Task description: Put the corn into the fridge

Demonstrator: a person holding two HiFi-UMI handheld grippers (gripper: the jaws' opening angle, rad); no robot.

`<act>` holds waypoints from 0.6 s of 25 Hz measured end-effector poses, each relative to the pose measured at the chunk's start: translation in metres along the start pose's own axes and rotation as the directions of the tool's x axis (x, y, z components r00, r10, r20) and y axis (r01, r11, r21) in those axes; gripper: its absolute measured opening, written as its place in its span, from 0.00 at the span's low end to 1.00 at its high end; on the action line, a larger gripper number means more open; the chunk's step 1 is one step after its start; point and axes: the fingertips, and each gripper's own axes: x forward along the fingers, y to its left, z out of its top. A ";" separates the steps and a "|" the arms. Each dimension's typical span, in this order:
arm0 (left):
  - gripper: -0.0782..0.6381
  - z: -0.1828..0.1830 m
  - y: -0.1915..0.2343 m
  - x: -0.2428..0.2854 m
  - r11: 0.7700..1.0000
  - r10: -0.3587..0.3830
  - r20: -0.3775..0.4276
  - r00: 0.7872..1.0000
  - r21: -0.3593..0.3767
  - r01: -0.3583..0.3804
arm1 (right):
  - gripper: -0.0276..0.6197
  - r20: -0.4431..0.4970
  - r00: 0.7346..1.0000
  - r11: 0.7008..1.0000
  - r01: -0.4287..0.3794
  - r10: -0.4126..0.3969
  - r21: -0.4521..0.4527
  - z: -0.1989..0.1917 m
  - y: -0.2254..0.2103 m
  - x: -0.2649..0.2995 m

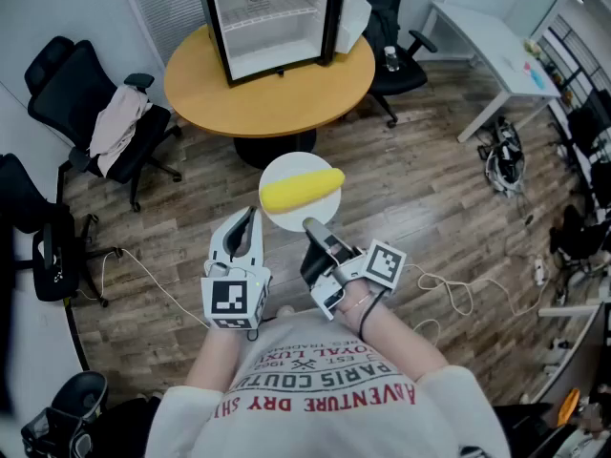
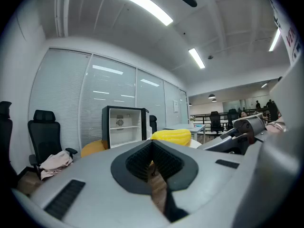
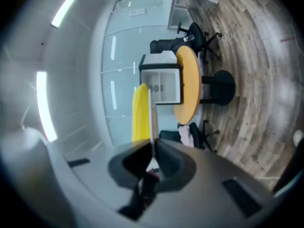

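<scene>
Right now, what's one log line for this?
right gripper: shut on plate | corn: on plate | left gripper: shut, empty | fridge: open, on table

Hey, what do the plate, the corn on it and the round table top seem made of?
Plate: white, matte, thin stiff rim; plastic or ceramic, cannot tell which.
Corn: even bright yellow, ridged, no husk; possibly a plastic replica.
Table top: tan-orange, smooth, faint sheen; likely laminate or wood veneer.

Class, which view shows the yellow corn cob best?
The head view: the whole yellow corn cob lies on the round white plate. The left gripper view shows only its top; the right gripper view, a yellow strip.
</scene>
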 end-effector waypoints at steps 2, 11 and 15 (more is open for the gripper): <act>0.14 0.000 0.002 0.002 1.000 0.001 -0.001 1.000 -0.004 -0.001 | 0.10 -0.002 1.000 1.000 -0.002 0.002 -0.003 0.001 0.000 0.002; 0.14 -0.008 0.013 0.006 1.000 -0.019 -0.018 1.000 -0.017 0.018 | 0.10 -0.017 0.999 0.999 0.032 -0.032 -0.044 -0.001 -0.003 0.017; 0.14 -0.012 0.022 0.004 0.999 -0.041 -0.023 0.999 -0.013 0.041 | 0.10 -0.007 0.999 0.998 0.044 -0.044 -0.035 -0.008 -0.007 0.027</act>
